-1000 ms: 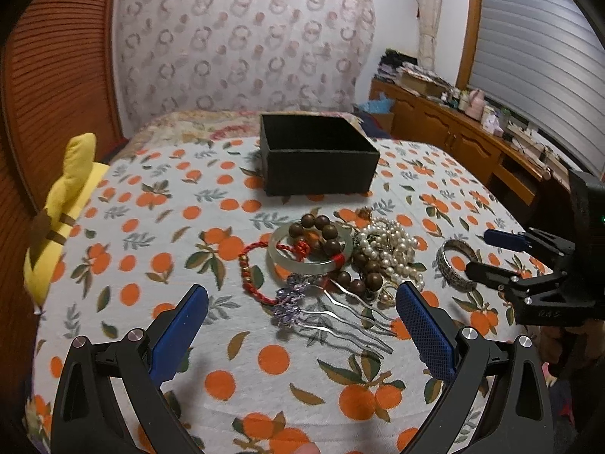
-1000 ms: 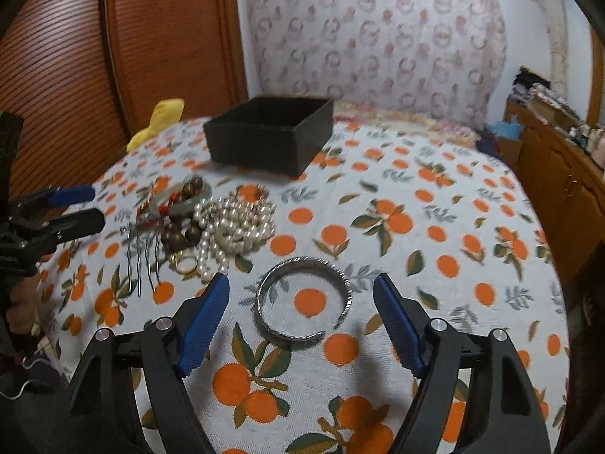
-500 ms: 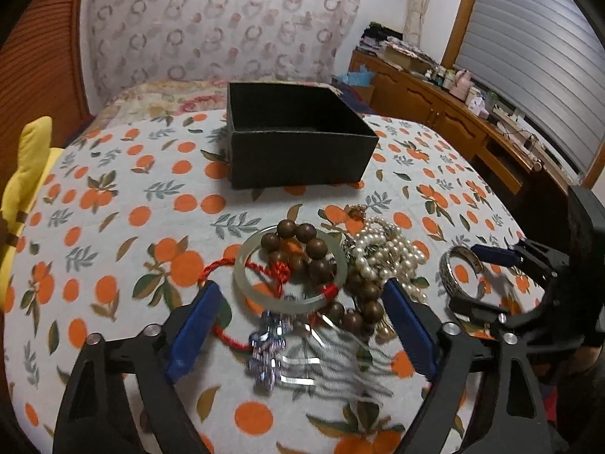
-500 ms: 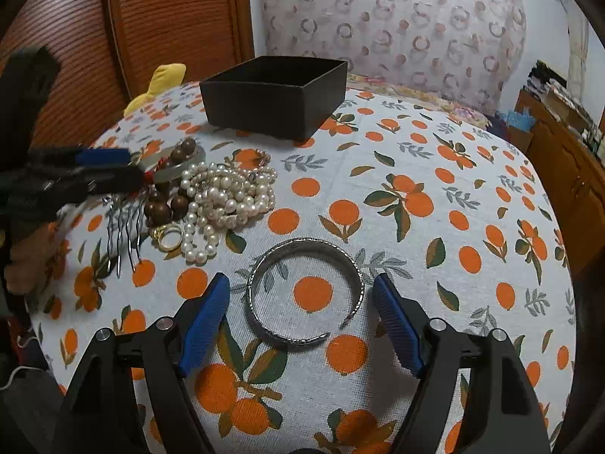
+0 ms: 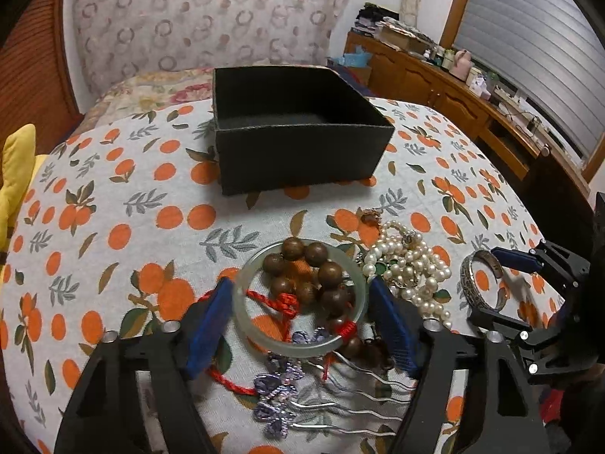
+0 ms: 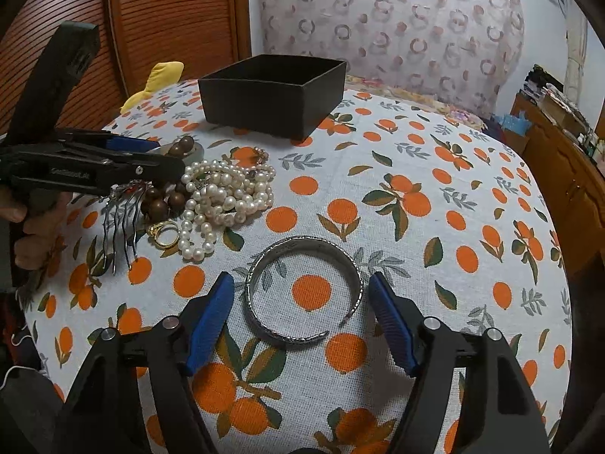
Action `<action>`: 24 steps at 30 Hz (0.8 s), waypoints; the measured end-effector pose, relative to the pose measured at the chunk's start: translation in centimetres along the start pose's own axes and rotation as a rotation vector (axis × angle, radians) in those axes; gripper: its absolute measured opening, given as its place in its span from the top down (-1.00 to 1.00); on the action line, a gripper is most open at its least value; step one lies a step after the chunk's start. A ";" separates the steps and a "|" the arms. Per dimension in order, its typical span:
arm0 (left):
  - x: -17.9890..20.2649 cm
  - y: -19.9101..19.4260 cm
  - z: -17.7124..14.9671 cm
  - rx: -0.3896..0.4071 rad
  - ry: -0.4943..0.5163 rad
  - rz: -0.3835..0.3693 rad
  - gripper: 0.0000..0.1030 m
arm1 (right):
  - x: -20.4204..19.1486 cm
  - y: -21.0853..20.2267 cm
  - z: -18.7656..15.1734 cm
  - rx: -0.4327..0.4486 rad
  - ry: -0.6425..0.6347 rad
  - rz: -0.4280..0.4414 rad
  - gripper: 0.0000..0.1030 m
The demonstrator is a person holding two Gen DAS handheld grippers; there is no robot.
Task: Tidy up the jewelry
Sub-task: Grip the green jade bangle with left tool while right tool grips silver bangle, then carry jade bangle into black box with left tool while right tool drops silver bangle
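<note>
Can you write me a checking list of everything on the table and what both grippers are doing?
Surface: tablecloth with orange-fruit print.
Job's things: open black box, nothing seen inside; jade bangle, wooden beads, pearls, hair comb, gold ring, silver cuff.
Clutter: yellow cloth.
Grippers: left gripper open around bangle; right gripper open around cuff.
Cables: nothing seen.
Surroundings: wooden cabinets, patterned curtain.
</note>
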State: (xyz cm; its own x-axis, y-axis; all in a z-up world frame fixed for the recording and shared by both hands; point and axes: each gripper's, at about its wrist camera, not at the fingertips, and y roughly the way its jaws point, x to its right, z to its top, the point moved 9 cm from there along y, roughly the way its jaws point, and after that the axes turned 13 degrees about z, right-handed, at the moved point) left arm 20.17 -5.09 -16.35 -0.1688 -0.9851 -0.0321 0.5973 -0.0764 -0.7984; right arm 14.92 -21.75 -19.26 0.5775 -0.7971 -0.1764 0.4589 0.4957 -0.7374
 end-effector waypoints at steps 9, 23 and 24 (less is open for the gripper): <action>-0.7 -1.5 0.7 0.058 -0.018 0.008 -0.34 | 0.0 0.0 0.0 -0.001 0.000 0.000 -0.48; -0.7 -4.9 2.7 0.161 -0.044 -0.002 -0.34 | -0.1 -0.6 1.0 0.000 -0.047 0.007 -0.21; -0.7 -4.9 2.9 0.165 -0.045 -0.004 -0.34 | 0.1 -0.8 1.4 0.010 -0.048 0.006 -0.21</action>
State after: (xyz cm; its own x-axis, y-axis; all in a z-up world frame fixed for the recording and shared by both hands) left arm 19.63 -4.49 -10.64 -0.1382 -0.9904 0.0011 0.7179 -0.1009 -0.6888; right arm 15.54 -21.70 -17.75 0.6118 -0.7767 -0.1497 0.4615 0.5042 -0.7299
